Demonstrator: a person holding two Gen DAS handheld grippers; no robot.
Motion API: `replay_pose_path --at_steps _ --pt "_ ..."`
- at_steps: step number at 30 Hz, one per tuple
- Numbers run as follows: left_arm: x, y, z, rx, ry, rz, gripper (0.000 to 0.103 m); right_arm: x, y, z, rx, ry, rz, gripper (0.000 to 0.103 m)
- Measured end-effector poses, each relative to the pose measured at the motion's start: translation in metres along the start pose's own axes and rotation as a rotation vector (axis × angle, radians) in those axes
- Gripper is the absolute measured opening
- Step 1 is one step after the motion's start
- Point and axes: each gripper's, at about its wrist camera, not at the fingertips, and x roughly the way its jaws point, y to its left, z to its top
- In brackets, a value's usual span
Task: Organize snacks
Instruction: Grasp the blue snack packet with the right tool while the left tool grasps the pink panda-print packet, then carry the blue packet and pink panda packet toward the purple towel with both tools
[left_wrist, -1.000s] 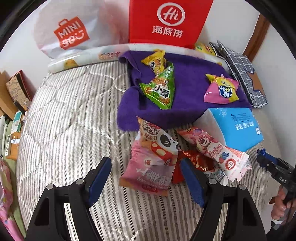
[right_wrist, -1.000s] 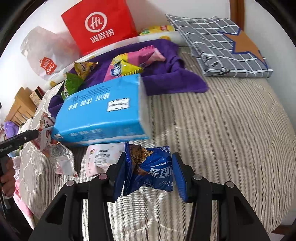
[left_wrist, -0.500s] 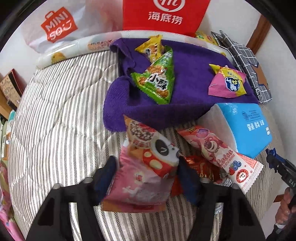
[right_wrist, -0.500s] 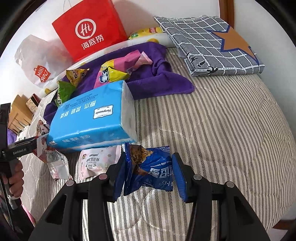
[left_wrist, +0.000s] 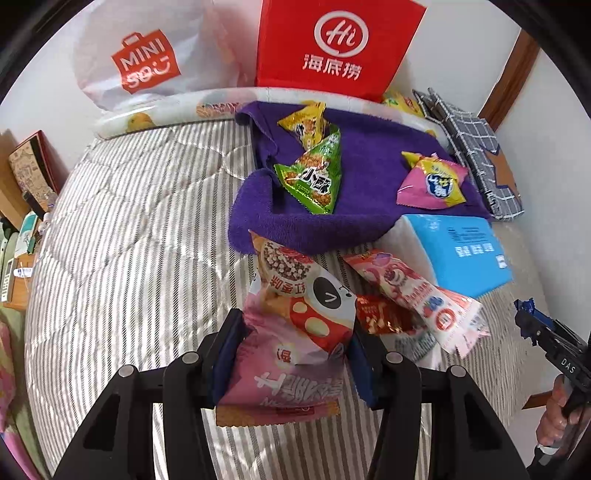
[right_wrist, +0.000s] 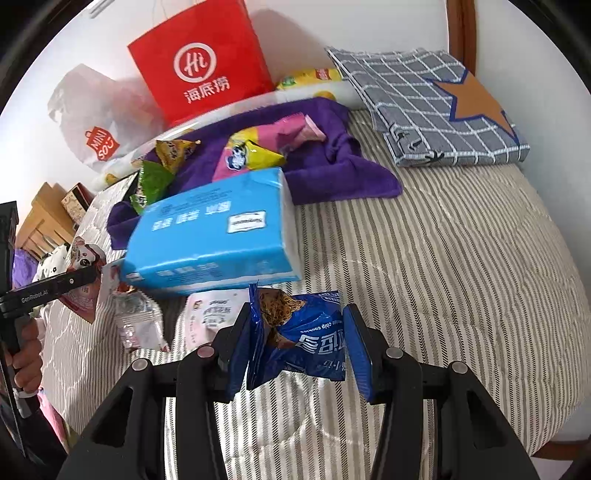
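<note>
My left gripper (left_wrist: 293, 347) has its jaws closing on a pink panda snack packet (left_wrist: 295, 317), and both pads press its sides just above the striped bed (left_wrist: 129, 240). My right gripper (right_wrist: 297, 332) is shut on a blue cookie packet (right_wrist: 310, 343), held over the bed. On a purple towel (left_wrist: 369, 184) lie a green packet (left_wrist: 314, 177), a yellow packet (left_wrist: 304, 120) and a pink-and-yellow packet (left_wrist: 432, 182). A pink bear packet (left_wrist: 410, 291) and a red packet (left_wrist: 380, 314) lie beside the held pink one.
A blue tissue pack (left_wrist: 461, 251) sits right of the loose packets. A red paper bag (left_wrist: 332, 44) and a white plastic bag (left_wrist: 147, 66) lean on the far wall. A folded grey checked cloth (right_wrist: 424, 110) lies at the back right. A white packet (right_wrist: 210, 314) rests below the tissue pack.
My left gripper went forward around the pink panda packet and closed its jaws onto it. My right gripper rose a little with the blue cookie packet still in it.
</note>
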Motion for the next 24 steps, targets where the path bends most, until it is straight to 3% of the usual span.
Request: replay_pose_path --at_steps 9,24 --pt "-0.037 -0.013 -0.017 0.001 -0.055 -0.021 0.051 -0.029 0.012 -0.006 -0.024 -0.041 -0.008 0.047" --pt "-0.067 -0.05 -0.021 0.044 -0.101 -0.09 0.051 -0.066 0.022 -0.006 -0.032 -0.112 0.002 0.047"
